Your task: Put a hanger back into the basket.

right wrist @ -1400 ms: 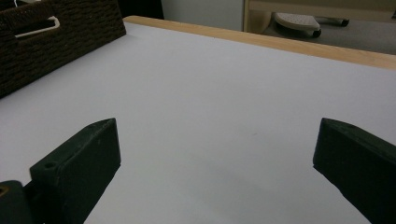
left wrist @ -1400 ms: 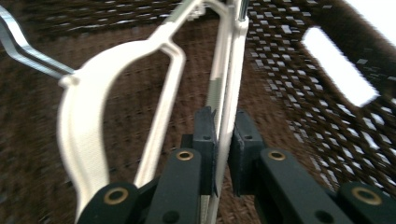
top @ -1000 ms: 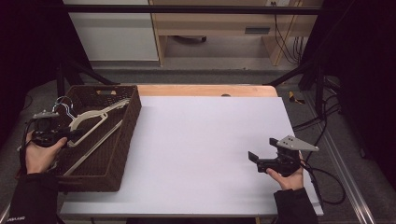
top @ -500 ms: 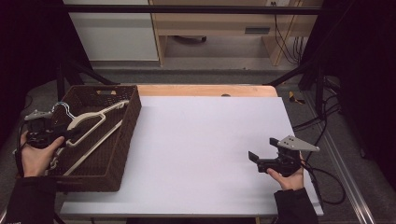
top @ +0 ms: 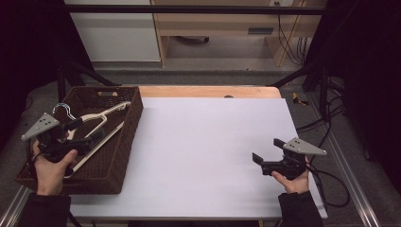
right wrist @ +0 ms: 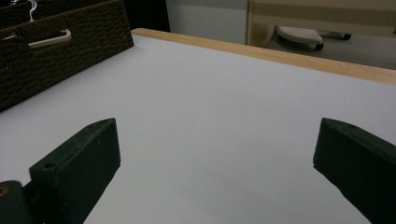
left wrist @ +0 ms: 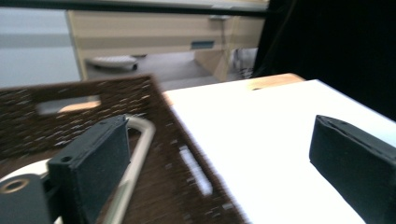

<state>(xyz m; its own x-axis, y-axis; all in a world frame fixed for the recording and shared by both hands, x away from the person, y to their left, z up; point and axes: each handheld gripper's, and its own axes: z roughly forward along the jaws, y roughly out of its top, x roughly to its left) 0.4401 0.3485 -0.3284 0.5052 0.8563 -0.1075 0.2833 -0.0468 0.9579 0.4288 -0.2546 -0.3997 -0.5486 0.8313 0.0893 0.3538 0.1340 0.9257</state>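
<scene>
Your left hand-held gripper (top: pixel 78 134) sits over the near left part of the wicker basket (top: pixel 128 142), and its jaws have just been opening; in the left gripper view they stand wide with nothing pressed between them, one pad just beside the pale bar of a hanger (left wrist: pixel 135 158). So the hangers (top: pixel 101 120) lie in the basket on the left end of the worktop (top: pixel 208 142), let go and at rest. I judge the putting-away step to be done or nearly so: nothing is left out on the white surface for you to collect, and what remains is only to draw the left hand clear.

Your right hand-held gripper (top: pixel 267 158) hovers low over the near right of the worktop, jaws spread wide and empty.

Count: one basket, two hand-held grippers, and what look like two pale hangers lying crossed, though they overlap, so there could be another underneath.
</scene>
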